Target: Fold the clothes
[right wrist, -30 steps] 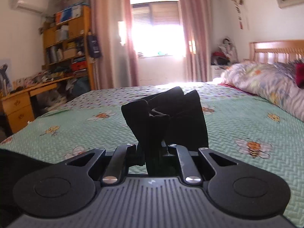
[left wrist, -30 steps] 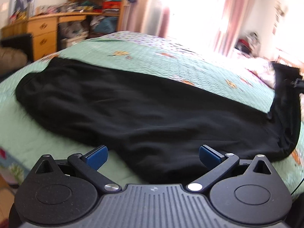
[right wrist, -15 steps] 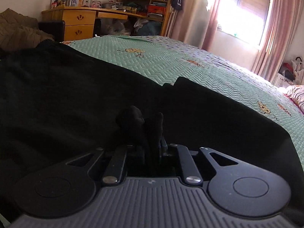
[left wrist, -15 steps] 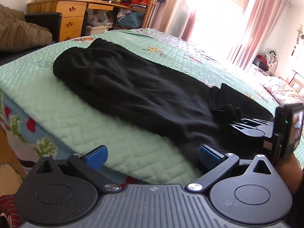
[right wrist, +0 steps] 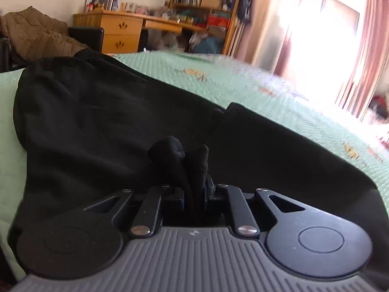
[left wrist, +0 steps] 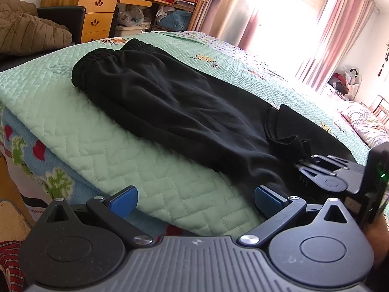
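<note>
Bed: a mint-green quilted bedspread point(left wrist: 126, 146) printed with bees covers it and drapes over the near edge, where a blue patterned blanket point(left wrist: 31, 158) shows beneath.
Room behind: a wooden desk point(left wrist: 97, 12) with drawers and a cluttered bookshelf point(right wrist: 209, 7) stand by the far wall, with pink curtains point(left wrist: 340, 36) at a bright window.
Garment: black trousers point(left wrist: 170, 102) lie lengthwise on the bedspread, the gathered waistband point(left wrist: 97, 58) at the far left end and a leg end folded back over the rest at the right.
Right gripper point(right wrist: 194, 189): its jaws are clenched on a bunched fold of the trousers, which rises between the fingers in two dark lumps; in the left wrist view the gripper sits low on the cloth at the right.
Left gripper point(left wrist: 195, 200): its jaws stand wide apart with nothing between them, over the bedspread at the bed's near edge.
Garment against the left jaws: the trousers' near edge runs just beyond the right blue pad point(left wrist: 267, 198); whether it touches cannot be told. The left pad is well clear of the cloth.
</note>
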Available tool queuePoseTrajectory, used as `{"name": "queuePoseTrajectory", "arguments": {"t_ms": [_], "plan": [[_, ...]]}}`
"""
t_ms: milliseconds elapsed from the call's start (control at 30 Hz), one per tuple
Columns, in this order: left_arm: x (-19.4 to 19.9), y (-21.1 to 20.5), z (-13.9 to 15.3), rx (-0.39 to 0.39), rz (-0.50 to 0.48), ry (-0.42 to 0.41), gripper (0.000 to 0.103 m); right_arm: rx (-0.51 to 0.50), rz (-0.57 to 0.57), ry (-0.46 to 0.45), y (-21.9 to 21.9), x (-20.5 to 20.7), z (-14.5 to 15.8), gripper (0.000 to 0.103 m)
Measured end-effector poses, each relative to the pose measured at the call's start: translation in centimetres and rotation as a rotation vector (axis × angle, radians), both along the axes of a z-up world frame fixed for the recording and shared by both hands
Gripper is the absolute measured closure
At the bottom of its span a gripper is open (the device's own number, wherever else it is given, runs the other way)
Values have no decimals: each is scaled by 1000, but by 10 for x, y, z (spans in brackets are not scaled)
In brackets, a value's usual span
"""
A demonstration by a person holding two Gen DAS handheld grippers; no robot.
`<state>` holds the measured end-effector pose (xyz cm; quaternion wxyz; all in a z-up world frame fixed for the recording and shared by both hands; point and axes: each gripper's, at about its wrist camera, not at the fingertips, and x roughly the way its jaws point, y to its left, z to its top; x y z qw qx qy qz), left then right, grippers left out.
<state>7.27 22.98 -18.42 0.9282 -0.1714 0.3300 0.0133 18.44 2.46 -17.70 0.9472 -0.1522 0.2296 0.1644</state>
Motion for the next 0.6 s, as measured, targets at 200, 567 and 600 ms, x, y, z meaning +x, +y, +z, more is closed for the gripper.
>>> {"name": "queuePoseTrajectory", "arguments": {"t_ms": [200,567,600], "plan": [[1,-3,-1,6,-5,5,1,-29,38,-15,12,-7,2,84],[0,-12,0,22,-22,18,1,29,77,-62,4,-38,16,36],[0,-12,0,23,-20,15,1,49,96,-73,0,-42,21,36]]}}
